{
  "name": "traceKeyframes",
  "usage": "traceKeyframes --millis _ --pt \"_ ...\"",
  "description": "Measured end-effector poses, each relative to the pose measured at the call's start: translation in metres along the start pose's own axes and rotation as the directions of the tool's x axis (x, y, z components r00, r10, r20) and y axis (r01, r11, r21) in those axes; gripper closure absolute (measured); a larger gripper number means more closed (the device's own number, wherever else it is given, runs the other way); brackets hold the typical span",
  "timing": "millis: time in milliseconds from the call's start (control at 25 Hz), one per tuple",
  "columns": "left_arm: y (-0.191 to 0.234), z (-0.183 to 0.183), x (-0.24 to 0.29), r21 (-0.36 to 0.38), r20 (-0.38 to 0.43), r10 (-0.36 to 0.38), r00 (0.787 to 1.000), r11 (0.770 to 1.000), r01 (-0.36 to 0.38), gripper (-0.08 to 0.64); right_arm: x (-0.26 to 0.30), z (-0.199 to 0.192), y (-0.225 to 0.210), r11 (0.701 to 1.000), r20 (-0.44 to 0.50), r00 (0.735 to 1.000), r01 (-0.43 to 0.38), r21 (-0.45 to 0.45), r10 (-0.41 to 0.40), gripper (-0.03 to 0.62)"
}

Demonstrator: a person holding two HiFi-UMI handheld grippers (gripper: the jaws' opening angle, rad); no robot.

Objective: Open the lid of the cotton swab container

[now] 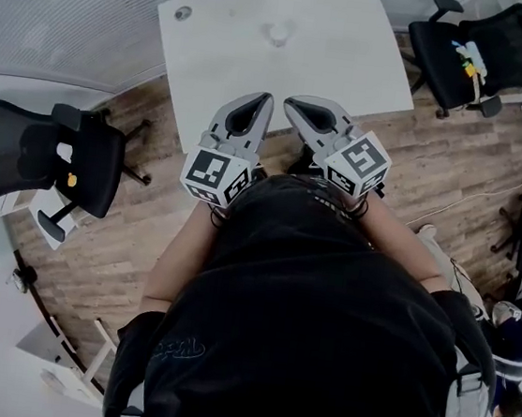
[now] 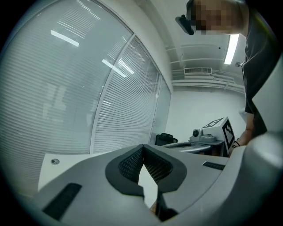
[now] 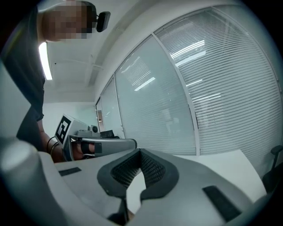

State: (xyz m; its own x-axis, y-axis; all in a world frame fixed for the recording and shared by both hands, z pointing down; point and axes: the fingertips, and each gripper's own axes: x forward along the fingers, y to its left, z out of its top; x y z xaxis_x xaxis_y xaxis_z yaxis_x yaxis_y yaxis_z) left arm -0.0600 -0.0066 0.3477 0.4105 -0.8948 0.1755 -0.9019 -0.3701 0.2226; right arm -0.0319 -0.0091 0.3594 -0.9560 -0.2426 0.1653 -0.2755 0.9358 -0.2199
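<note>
Wood-plank flooring surrounds a white table (image 1: pixel 347 44) set against blind-covered glass walls, with black office chairs (image 1: pixel 49 163) off to both sides. A person in a black shirt stands at the table's near edge and holds the left gripper (image 1: pixel 262 102) and the right gripper (image 1: pixel 293 105) close side by side, pointing over the tabletop. Each gripper's jaws are pressed together with nothing between them. The cotton swab container (image 1: pixel 278 33), small and pale, sits well beyond both grippers, toward the table's far side.

Grey left gripper (image 1: pixel 259 106), right gripper (image 1: pixel 297 106); white table (image 1: pixel 259 70); brown plank floor (image 1: pixel 126 233)
</note>
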Motion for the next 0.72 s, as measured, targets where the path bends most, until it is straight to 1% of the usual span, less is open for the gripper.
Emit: traceKeyframes --millis 160,280,440,560,720 --pt "-0.002 0.010 0.034 0.001 0.021 0.022 1.000 1.000 -0.022 0.545 -0.010 0.011 -0.037 1.000 0.003 1.000 -0.005 -0.019 0.005 0.570" --pt "-0.003 0.017 0.056 -0.008 0.038 0.043 0.998 0.999 -0.043 0.545 -0.016 0.018 -0.058 0.999 0.000 1.000 -0.026 -0.031 0.026 0.571" --pt "-0.011 0.023 0.081 -0.001 0.036 0.070 0.997 0.998 -0.070 0.545 -0.023 0.027 -0.081 0.997 -0.002 0.998 -0.061 -0.040 0.061 0.571" --pt "-0.014 0.020 0.094 -0.013 0.037 0.104 0.994 0.995 -0.103 0.545 -0.027 0.025 -0.095 0.995 -0.011 0.995 -0.095 -0.036 0.095 0.571" --pt "-0.014 0.008 0.103 -0.042 0.030 0.145 0.989 0.989 -0.144 0.545 -0.028 0.015 -0.109 0.991 -0.031 0.991 -0.132 -0.014 0.131 0.571"
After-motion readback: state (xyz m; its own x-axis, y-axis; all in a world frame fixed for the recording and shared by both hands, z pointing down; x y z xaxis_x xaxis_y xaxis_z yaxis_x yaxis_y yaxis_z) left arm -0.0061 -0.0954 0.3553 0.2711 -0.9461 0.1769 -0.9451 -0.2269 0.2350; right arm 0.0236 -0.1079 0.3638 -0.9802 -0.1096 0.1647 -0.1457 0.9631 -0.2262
